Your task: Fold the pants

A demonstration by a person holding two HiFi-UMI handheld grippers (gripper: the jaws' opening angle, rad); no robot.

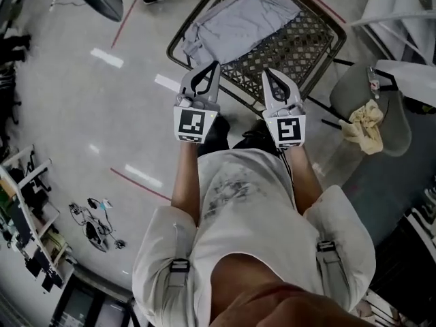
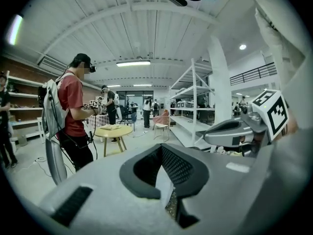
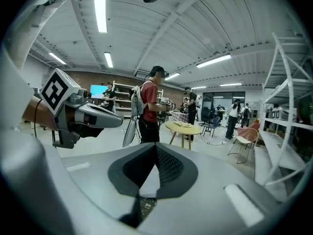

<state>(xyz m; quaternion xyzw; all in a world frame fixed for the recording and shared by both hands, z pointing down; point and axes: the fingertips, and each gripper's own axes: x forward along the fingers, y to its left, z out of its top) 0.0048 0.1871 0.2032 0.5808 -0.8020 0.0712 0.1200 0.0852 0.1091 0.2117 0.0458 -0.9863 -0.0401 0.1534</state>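
Note:
In the head view the grey pants (image 1: 238, 22) lie bunched, partly folded, on a dark mesh table (image 1: 303, 46). My left gripper (image 1: 212, 67) and right gripper (image 1: 268, 73) are held side by side near my chest, at the table's near edge and above it. They point roughly level, away from the pants. Each gripper's jaws are pressed together with nothing between them, as the left gripper view (image 2: 162, 150) and the right gripper view (image 3: 155, 150) show. Neither gripper touches the cloth. Each gripper view also catches the other gripper beside it.
A grey chair (image 1: 354, 87) holding a crumpled yellowish cloth (image 1: 364, 125) stands right of the table. Red tape lines mark the floor, and cables lie at the lower left. Further off are a person in a red shirt (image 3: 149, 109), a round yellow table (image 2: 113, 129) and white shelving (image 2: 195, 106).

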